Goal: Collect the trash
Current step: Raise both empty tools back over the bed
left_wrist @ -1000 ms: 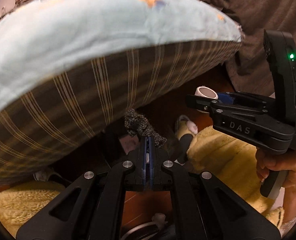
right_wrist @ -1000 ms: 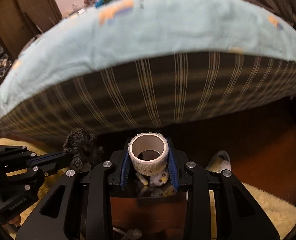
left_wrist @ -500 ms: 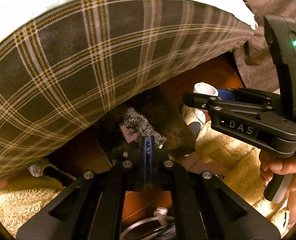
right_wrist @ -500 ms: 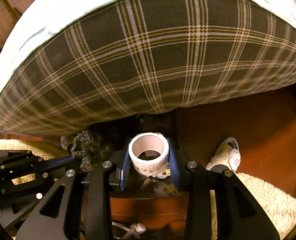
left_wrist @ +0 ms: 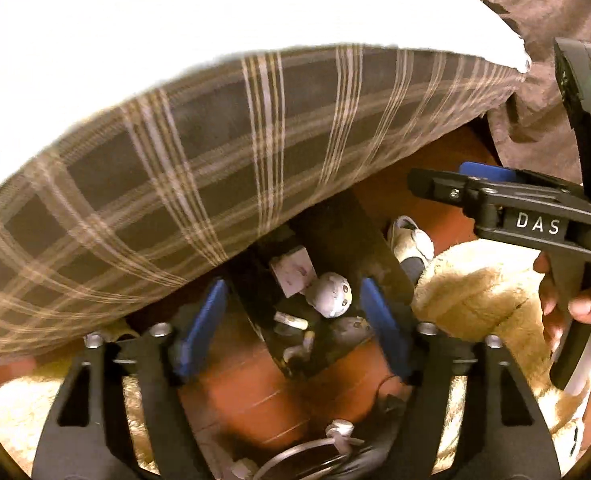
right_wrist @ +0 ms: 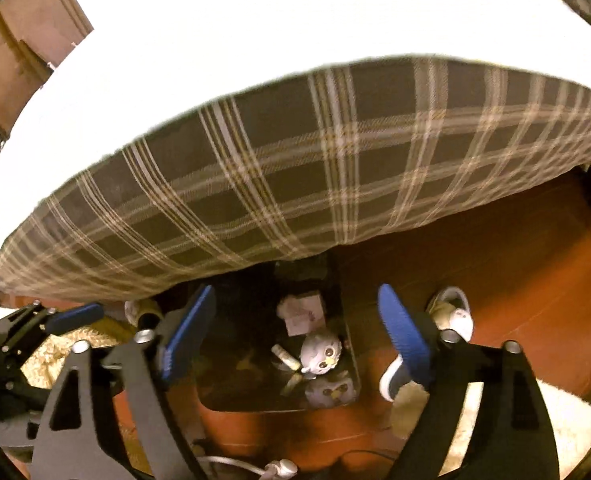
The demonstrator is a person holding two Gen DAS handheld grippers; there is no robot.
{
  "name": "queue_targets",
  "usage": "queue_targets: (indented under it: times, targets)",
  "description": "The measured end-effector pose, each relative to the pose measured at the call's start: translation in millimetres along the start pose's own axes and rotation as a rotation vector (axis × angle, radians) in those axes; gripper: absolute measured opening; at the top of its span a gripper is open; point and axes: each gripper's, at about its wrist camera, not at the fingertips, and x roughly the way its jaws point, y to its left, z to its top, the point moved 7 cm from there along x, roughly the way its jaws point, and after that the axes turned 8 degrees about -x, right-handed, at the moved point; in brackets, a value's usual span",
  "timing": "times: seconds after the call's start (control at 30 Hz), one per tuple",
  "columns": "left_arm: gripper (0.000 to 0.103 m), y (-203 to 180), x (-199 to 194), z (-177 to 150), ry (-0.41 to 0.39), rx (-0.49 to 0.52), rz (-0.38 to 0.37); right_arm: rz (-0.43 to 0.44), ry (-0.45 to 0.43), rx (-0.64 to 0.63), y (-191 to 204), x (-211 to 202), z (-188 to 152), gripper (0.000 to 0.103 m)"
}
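A dark open bin (left_wrist: 335, 220) (right_wrist: 235, 372) stands on the wood floor at the foot of the bed. Inside it lie a pinkish paper scrap (left_wrist: 293, 272) (right_wrist: 303, 314), a round white owl-faced figure (left_wrist: 329, 294) (right_wrist: 321, 352) and small pale bits. My left gripper (left_wrist: 293, 308) hangs over the bin, its jaws opening, nothing between its blue pads (left_wrist: 205, 320). My right gripper (right_wrist: 295, 300) hangs beside it over the same bin, its jaws also opening and holding nothing. Each gripper shows in the other's view: the right gripper (left_wrist: 455, 180) and the left gripper (right_wrist: 75, 312).
The bed's plaid blanket (left_wrist: 215, 168) (right_wrist: 335, 168) under a white sheet overhangs the bin's far side. A pale slipper (left_wrist: 411, 240) (right_wrist: 451, 312) lies right of the bin on a fluffy beige rug (left_wrist: 475, 300). A white cable plug (left_wrist: 337, 430) lies near me.
Both grippers went from shut to open. The dark fuzzy tuft has left the left jaws and the white tape roll the right jaws. Both views have tipped down over the bin.
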Motion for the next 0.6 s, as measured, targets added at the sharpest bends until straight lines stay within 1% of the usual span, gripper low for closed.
queue_targets:
  times: [0.07, 0.1, 0.17, 0.23, 0.37, 0.4, 0.5, 0.6]
  targets:
    - [0.083, -1, -16, 6, -0.038, 0.018, 0.016, -0.014, -0.028, -0.007, -1, -14, 5, 0.094]
    - [0.085, -2, -27, 11, -0.066, 0.028, 0.023, -0.02, -0.043, -0.007, -3, -20, 8, 0.097]
    - [0.093, 1, -44, 22, -0.11, 0.034, 0.028, -0.025, -0.09, -0.003, -6, -37, 18, 0.097]
    - [0.094, 3, -59, 32, -0.146, 0.023, 0.026, -0.024, -0.129, 0.008, -9, -51, 28, 0.097]
    - [0.094, 13, -84, 54, -0.2, -0.018, -0.008, -0.032, -0.224, 0.023, -18, -84, 59, 0.098]
    - [0.094, 16, -89, 59, -0.212, -0.026, -0.009, -0.038, -0.251, 0.021, -19, -92, 69, 0.1]
    - [0.095, 30, -103, 86, -0.265, -0.046, 0.023, -0.052, -0.306, 0.002, -19, -106, 95, 0.1]
    - [0.094, 47, -111, 111, -0.291, -0.072, 0.061, -0.051, -0.33, -0.029, -14, -107, 121, 0.1]
